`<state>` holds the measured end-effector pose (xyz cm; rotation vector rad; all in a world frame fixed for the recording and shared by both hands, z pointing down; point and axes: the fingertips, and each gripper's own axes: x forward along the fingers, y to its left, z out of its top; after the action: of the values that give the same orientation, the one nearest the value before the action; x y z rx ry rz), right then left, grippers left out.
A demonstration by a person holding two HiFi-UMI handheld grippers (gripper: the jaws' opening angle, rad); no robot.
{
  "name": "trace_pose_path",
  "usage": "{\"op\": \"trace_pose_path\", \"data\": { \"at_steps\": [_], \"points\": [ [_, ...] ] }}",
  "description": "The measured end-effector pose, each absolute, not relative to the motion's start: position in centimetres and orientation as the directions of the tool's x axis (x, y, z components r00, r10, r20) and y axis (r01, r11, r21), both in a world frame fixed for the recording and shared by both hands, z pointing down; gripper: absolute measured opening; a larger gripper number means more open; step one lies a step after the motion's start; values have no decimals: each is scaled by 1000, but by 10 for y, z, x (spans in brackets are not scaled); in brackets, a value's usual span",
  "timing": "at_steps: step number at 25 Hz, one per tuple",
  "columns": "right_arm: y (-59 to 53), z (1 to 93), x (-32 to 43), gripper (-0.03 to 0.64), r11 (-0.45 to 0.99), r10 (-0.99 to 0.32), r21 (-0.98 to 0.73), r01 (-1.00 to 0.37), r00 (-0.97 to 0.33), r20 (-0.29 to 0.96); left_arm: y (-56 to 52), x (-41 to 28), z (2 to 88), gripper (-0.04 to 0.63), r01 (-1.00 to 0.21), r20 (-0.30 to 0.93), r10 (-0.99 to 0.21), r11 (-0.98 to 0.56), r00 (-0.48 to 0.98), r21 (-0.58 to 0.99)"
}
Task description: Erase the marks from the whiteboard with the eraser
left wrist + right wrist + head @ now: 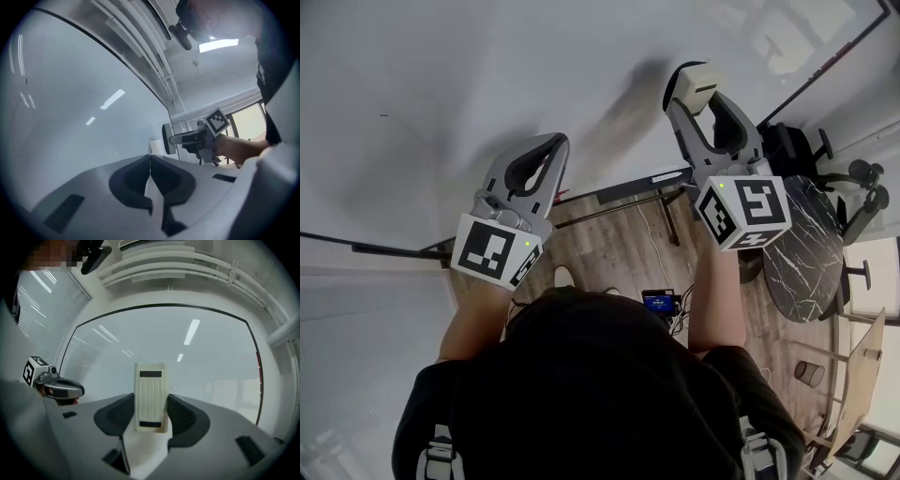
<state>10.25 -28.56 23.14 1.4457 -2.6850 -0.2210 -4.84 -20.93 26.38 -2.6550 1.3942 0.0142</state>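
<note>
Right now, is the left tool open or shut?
Shut. In the left gripper view, the left tool has its two jaws pressed together, with nothing between them.

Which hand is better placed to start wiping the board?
The right gripper: its jaws clamp the eraser, facing the whiteboard. The left gripper is shut on nothing.

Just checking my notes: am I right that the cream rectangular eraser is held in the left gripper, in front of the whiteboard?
Not quite. The cream rectangular eraser is held in the right gripper, in front of the glossy white whiteboard, as the right gripper view shows. The left gripper is shut on nothing.
</note>
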Motion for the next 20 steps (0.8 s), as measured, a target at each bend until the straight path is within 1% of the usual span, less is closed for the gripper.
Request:
{"op": "trace_pose_path", "data": {
  "at_steps": [5, 10, 15, 20],
  "points": [
    [-272, 242, 80, 221, 591, -802, 183, -786, -597, 23, -203, -58, 268, 6, -835, -65, -834, -538, 547, -119],
    [-265, 250, 73, 221, 642, -763, 185, -744, -645, 54, -205, -59, 261, 6, -845, -47, -846, -524, 531, -111],
    [-246, 276, 56, 221, 689, -720, 168, -705, -693, 45, -197, -65, 287, 5, -838, -40, -839, -536, 542, -103],
    [-237, 283, 50, 221, 724, -684, 137, -676, -729, 15, -196, -61, 290, 6, -821, -42, -822, -561, 568, -107]
  ]
}}
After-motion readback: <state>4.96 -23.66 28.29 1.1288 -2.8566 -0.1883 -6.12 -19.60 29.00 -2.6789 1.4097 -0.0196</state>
